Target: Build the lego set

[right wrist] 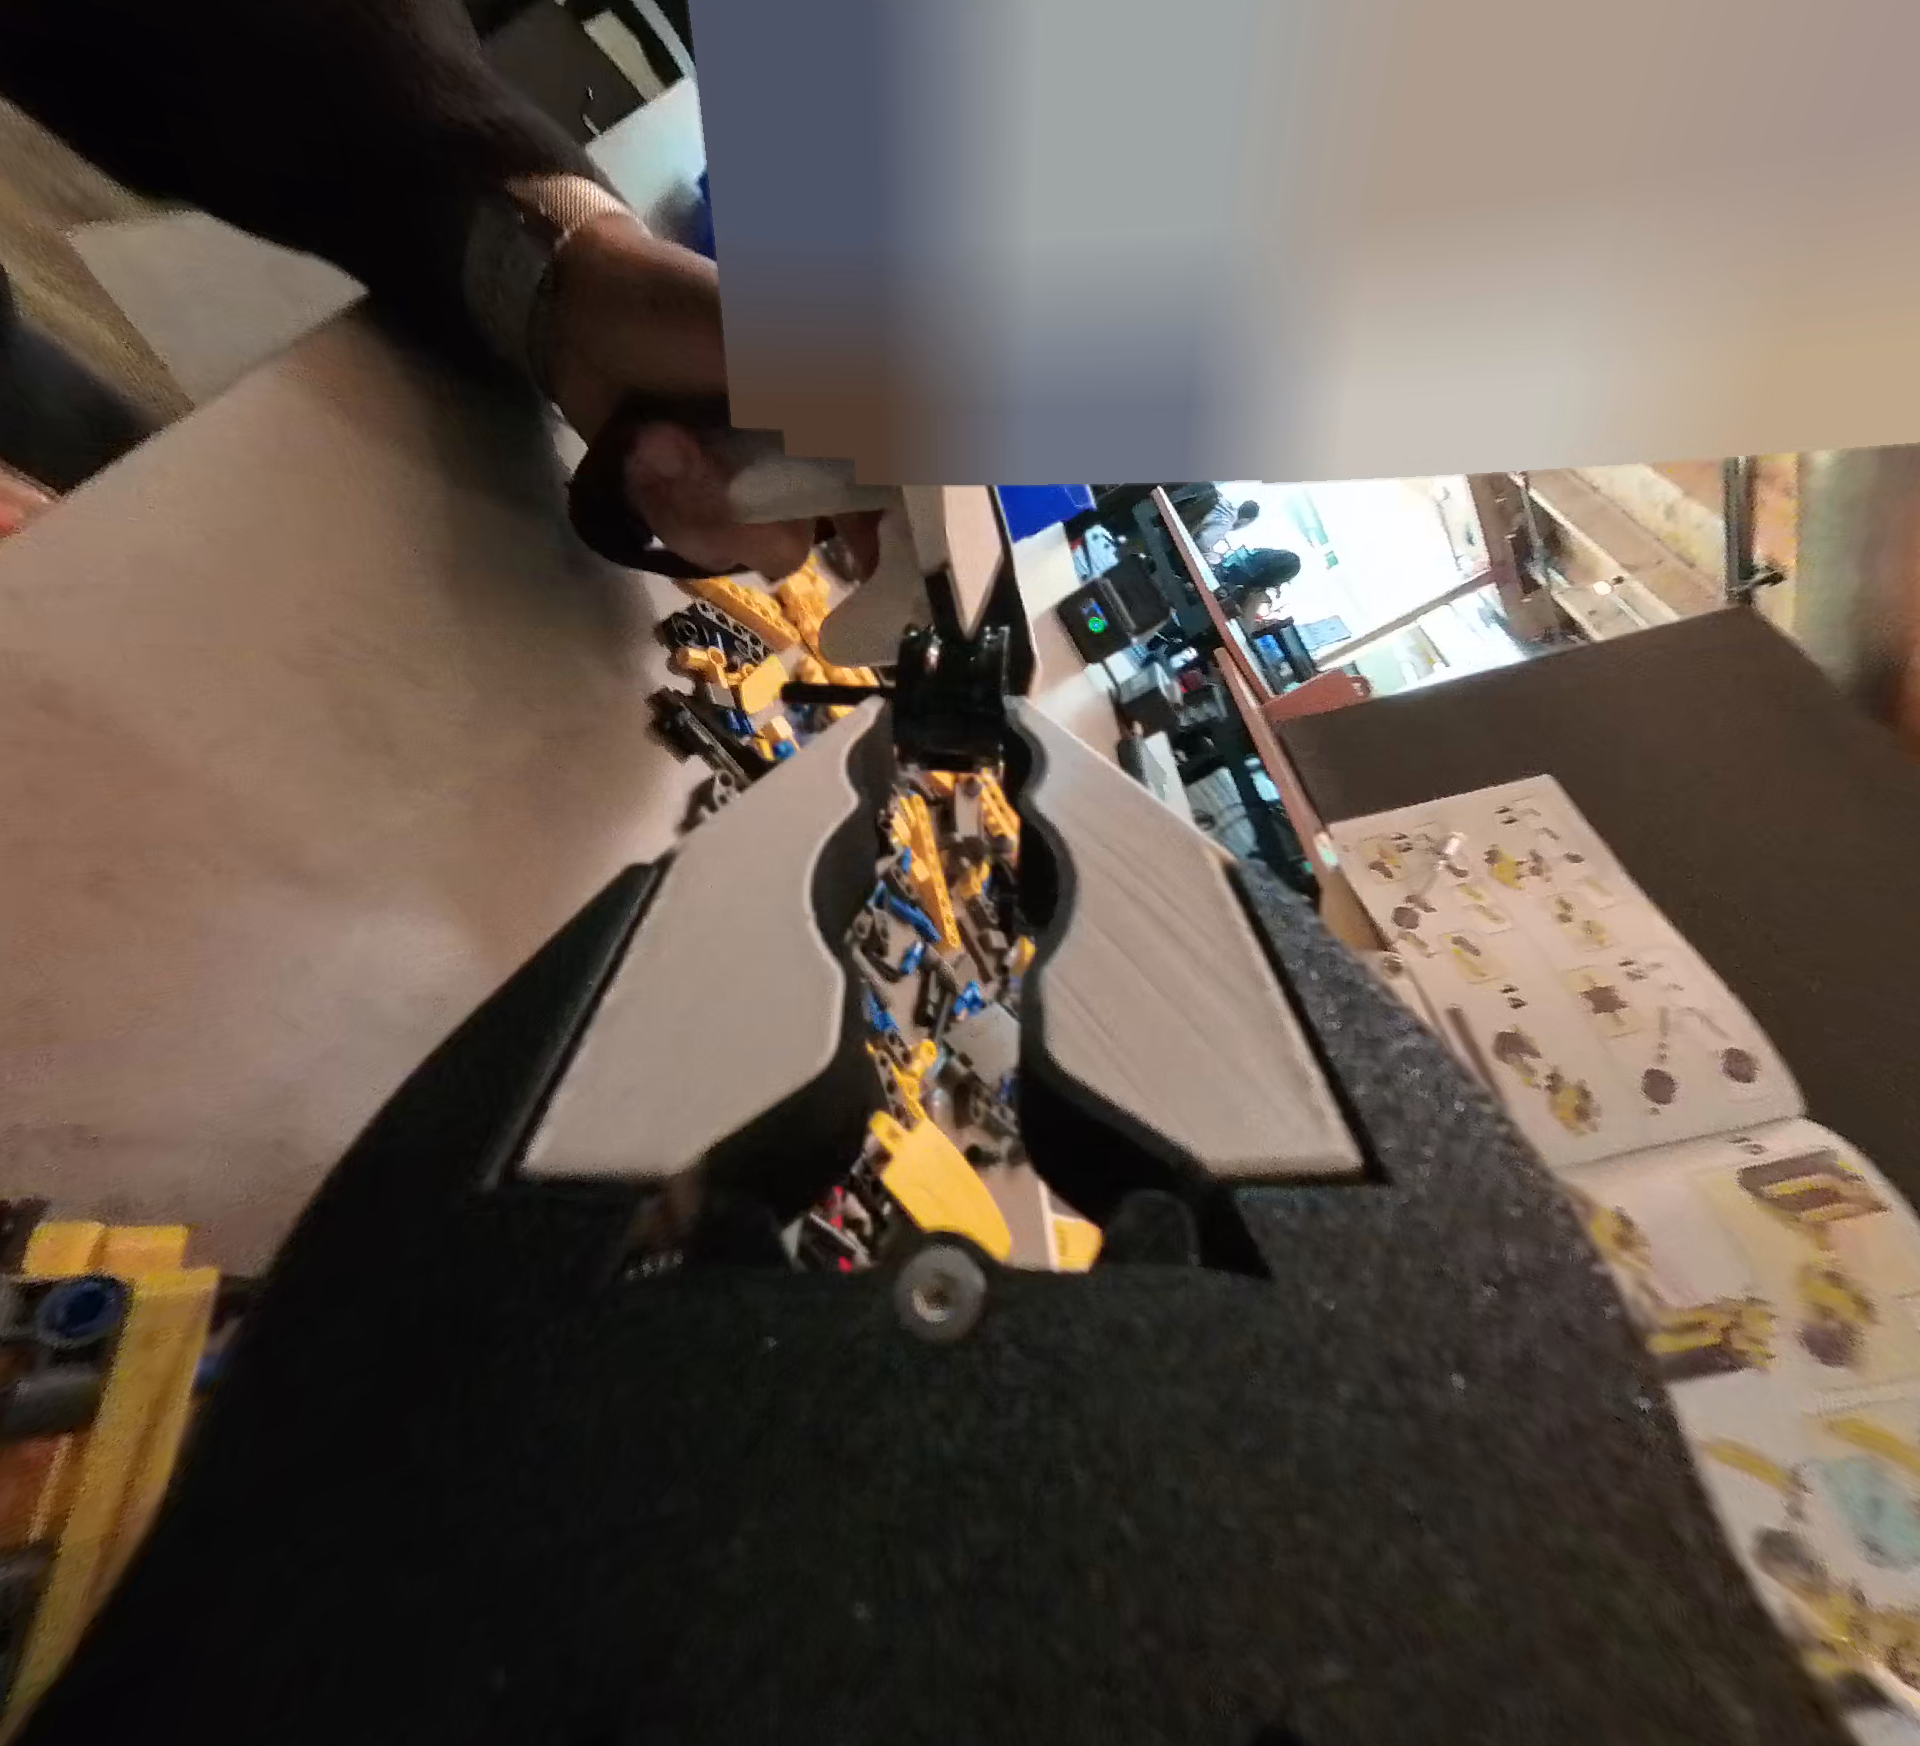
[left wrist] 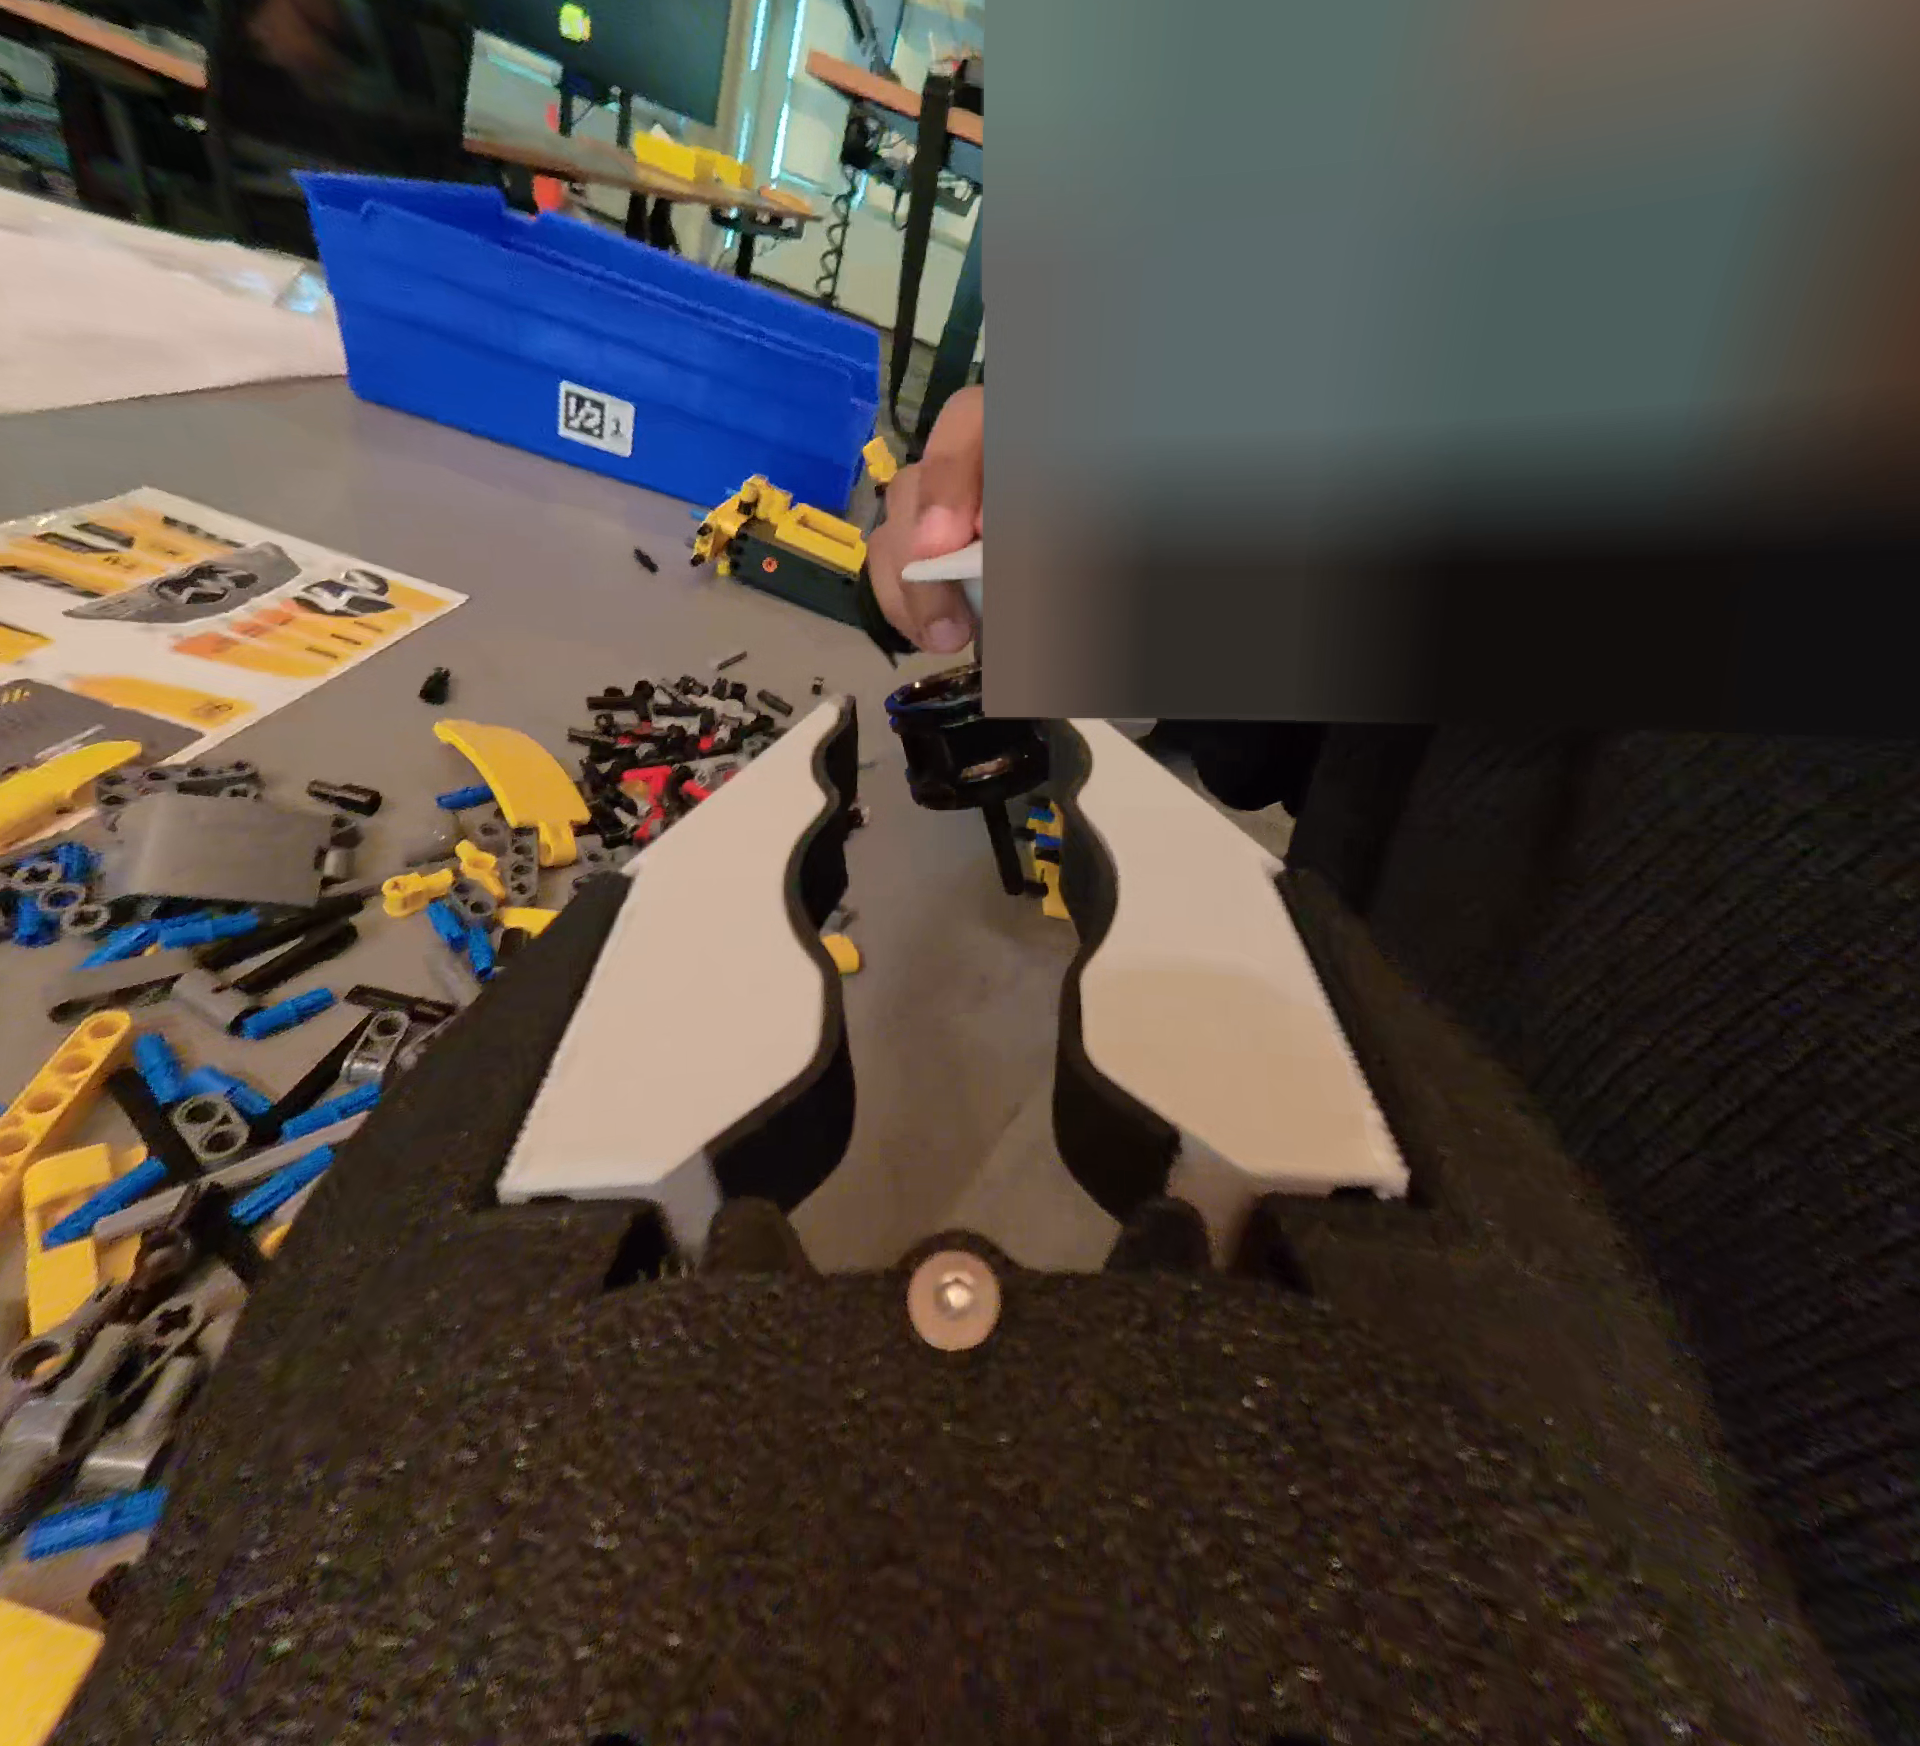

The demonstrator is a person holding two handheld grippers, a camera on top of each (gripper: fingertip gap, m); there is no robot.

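Two grippers meet on one small part. The right gripper (right wrist: 948,722) has its tips closed on a black connector piece (right wrist: 945,688), with the pads bearing on its body. This leaves the black axle (right wrist: 831,690) that sticks out to the left of the tips free.

The left gripper (left wrist: 966,720) faces the same piece from the opposite side. Its jaws stand apart, with the piece between the tips and nearer the right-hand one. I cannot tell whether either pad actually presses on it, because the gap there is narrow and dark.

The piece hangs clear of the grey table (left wrist: 582,553), probably so that both sets of tips can reach around it.

Below and left of the left gripper lies a scatter of loose building parts (left wrist: 675,751) in black, red, blue and yellow, among them a curved yellow panel (left wrist: 520,777). Farther left is a sticker sheet (left wrist: 208,595). Ahead of the tips sit a yellow-and-black sub-assembly (left wrist: 795,548) and, beyond it, a blue bin (left wrist: 582,325). An open instruction booklet (right wrist: 1558,969) lies right of the right gripper.

Hidden or unclear:
- A large masked patch covers the upper right of both views.
- In the left wrist view only the edge of a hand (left wrist: 925,543) shows; the rest of the right gripper is cut off.
- The far face of the piece is not visible.
- The booklet pages are blurred.
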